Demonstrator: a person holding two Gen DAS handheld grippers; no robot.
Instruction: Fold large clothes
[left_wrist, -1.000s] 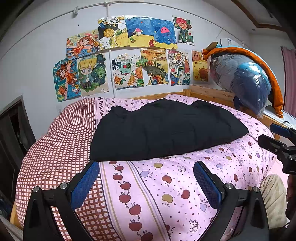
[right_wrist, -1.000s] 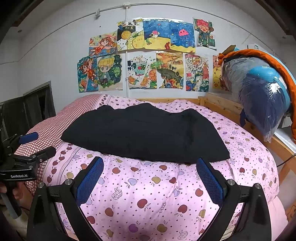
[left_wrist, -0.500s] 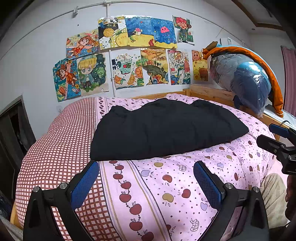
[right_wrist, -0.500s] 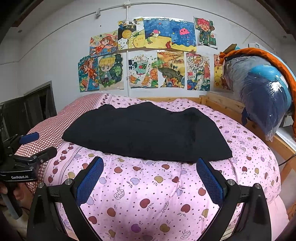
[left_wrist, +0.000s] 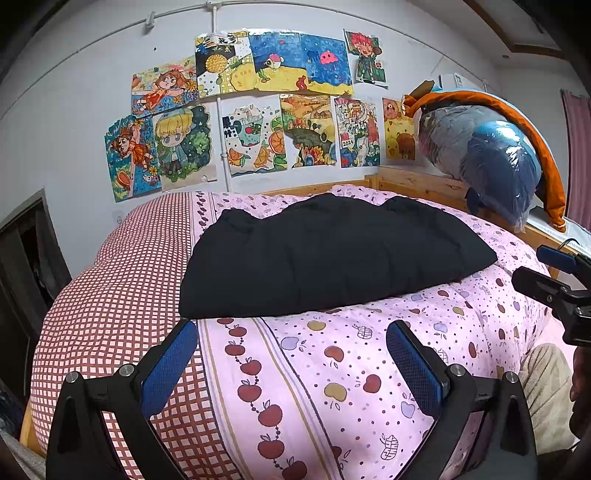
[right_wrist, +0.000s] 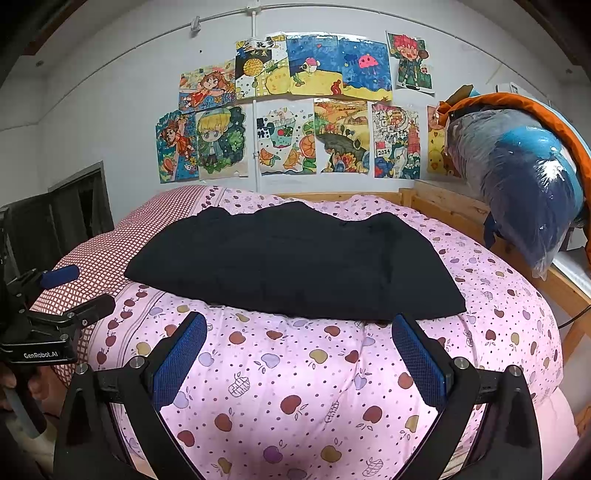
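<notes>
- Hardly anything has moved since the earlier frames: both grippers hold almost the same pose short of the bed, and the black garment lies where it lay.
- Nearest in the left wrist view, the left gripper (left_wrist: 291, 334) has its blue-padded fingers (left_wrist: 170, 363) spread wide apart with nothing between them, just short of the garment's near edge.
- Nearest in the right wrist view, the right gripper (right_wrist: 299, 328) likewise has its blue-padded fingers (right_wrist: 419, 360) wide apart and empty, their tips close to the garment's near hem but not touching it.
- Under both lies the pink quilt printed with apples (left_wrist: 332, 369), which turns to a red-and-white check on the side left of the garment.
- On top of that quilt, past the fingertips, the folded black fabric garment (left_wrist: 325, 258) lies flat as a wide, roughly rectangular slab, its far edge bumpy.
- Right of the garment, at the bed's side, a light wooden bed rail (right_wrist: 447, 206) carries a clear plastic bag stuffed with blue and grey bedding (right_wrist: 524, 184), with an orange-edged cover draped over it.
- Behind the garment, on the pale wall, hangs a cluster of colourful children's drawings (left_wrist: 258, 107).
</notes>
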